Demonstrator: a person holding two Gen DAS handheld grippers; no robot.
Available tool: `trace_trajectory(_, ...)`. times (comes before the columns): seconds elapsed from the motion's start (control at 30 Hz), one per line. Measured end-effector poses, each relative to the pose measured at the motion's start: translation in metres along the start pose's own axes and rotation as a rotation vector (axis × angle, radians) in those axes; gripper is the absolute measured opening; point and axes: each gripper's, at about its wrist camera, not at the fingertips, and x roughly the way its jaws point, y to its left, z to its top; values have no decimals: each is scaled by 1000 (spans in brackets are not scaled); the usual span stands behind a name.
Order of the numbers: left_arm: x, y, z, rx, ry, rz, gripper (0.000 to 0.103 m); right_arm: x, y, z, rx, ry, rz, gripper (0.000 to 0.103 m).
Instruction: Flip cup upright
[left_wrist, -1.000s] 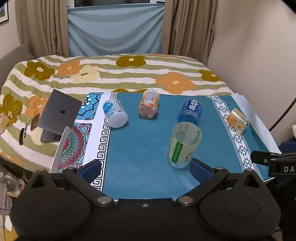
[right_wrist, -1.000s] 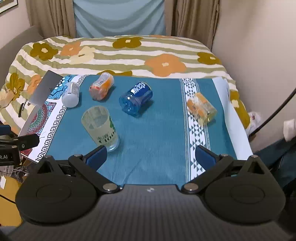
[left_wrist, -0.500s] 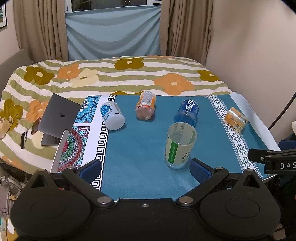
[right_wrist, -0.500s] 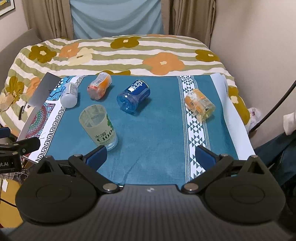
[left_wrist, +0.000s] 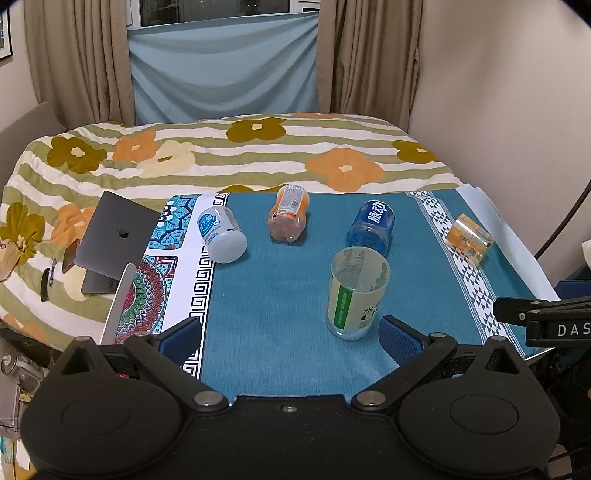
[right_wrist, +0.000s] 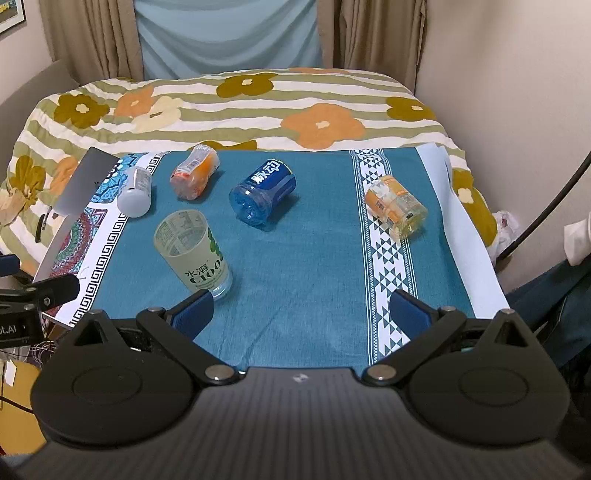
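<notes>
The green-labelled plastic cup (left_wrist: 356, 293) stands mouth-up on the teal tablecloth (left_wrist: 273, 314), so the flip looks done. Left gripper (left_wrist: 290, 334) and right gripper (right_wrist: 301, 308) both hang spread wide with nothing held, low at the table's near edge, likely clear of the cup. Four cut bottle cups lie on their sides beyond, among them the blue one (right_wrist: 264, 195)

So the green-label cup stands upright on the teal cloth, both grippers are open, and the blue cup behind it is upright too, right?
Not quite. The blue cup lies on its side, as the right wrist view shows. The green-label cup does stand upright on the teal cloth, and the left gripper and right gripper are both open.
</notes>
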Motion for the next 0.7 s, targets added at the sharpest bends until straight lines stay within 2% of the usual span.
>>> trace_trajectory(0.7, 1, 2, 1, 4, 0, 7, 103, 2, 1, 0, -2, 6, -2, 103)
